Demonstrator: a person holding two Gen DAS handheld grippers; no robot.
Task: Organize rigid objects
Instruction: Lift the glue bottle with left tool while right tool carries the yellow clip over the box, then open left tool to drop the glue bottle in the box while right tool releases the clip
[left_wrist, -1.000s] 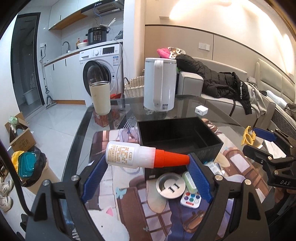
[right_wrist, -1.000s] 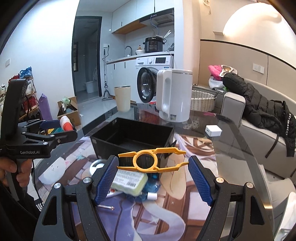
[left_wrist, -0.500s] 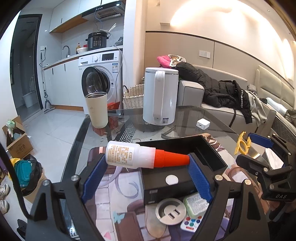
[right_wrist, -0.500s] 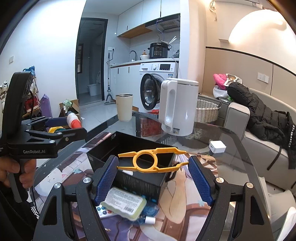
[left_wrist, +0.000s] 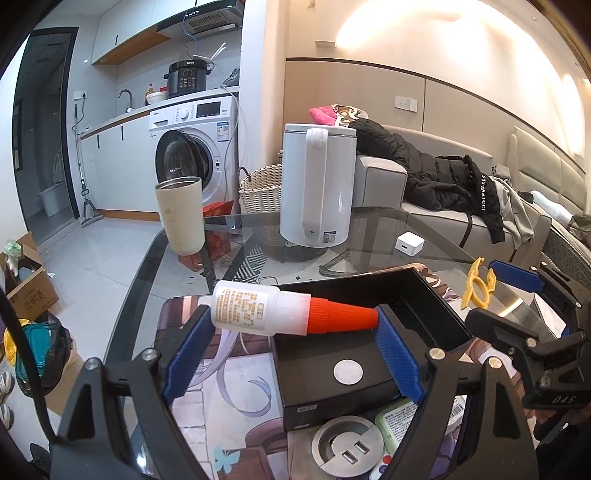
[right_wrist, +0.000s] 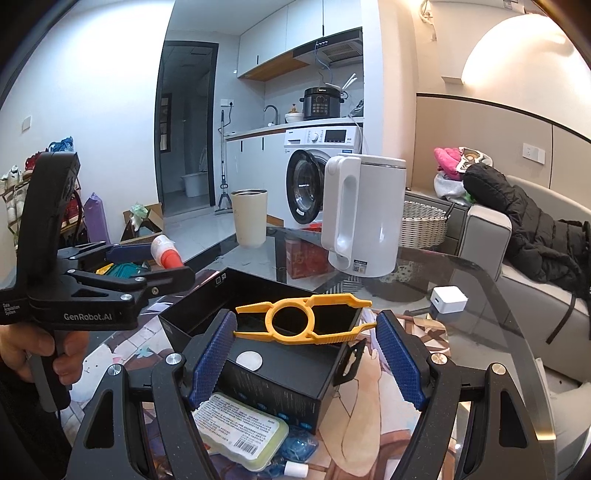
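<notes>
Change: both grippers have risen and advanced; the box (left_wrist: 369, 332) now sits right under them, near the table's front edge.
Left gripper (left_wrist: 295, 326): clenched on the bottle (left_wrist: 280, 312), over the box's left rim.
Right gripper (right_wrist: 304, 341): grasping the yellow tool (right_wrist: 303, 322) above the box's opening.
Meaning: both items look ready to drop in.

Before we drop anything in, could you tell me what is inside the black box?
Inside the black box only a round white disc shows; the gripped yellow tool hides part of the floor.

We see a home, open kitchen-living room: washing machine (left_wrist: 192, 155) and rice cooker (left_wrist: 186, 77) beyond the fingers, sofa (right_wrist: 524, 236) with a black jacket (left_wrist: 436, 173) off right.
</notes>
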